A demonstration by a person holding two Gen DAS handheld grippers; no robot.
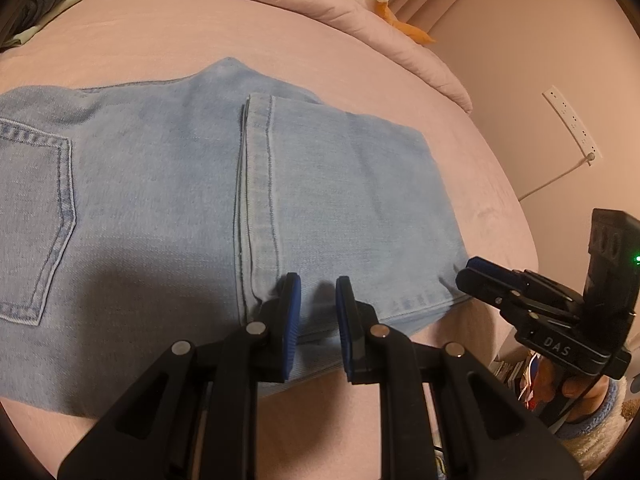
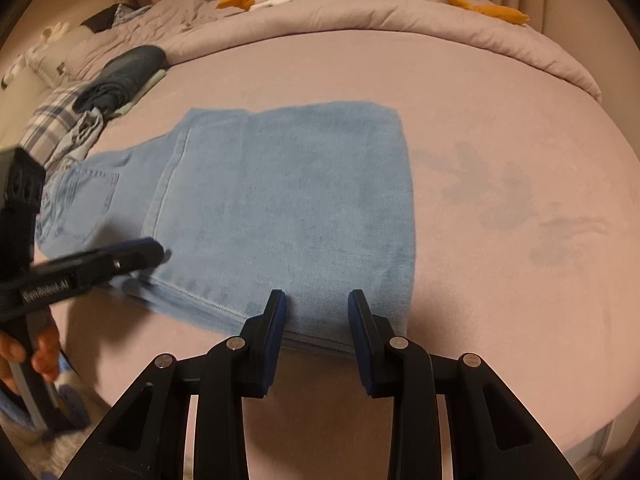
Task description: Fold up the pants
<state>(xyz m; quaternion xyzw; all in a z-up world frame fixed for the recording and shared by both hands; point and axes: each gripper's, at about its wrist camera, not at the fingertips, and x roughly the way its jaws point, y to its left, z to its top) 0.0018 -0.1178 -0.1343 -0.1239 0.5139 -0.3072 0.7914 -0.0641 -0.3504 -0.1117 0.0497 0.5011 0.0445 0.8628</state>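
Your light-blue denim pants [image 1: 168, 200] lie folded on the pink bed sheet [image 2: 500, 128], the back pocket [image 1: 36, 224] at your far left, running out of frame. The hem [image 1: 260, 184] of the folded-over leg crosses the middle, its stitching plain to see. Your left gripper [image 1: 318, 320] sits over the near edge just right of that hem, jaws spread, nothing between them. Your right gripper [image 2: 316, 328] hangs open too, over the near edge close to the right-hand fold. Bare sheet stretches right of the fold to the rumpled duvet [image 2: 440, 28]. In the right wrist view, motion blur smears the left gripper's tip, so contact with the denim is unclear.
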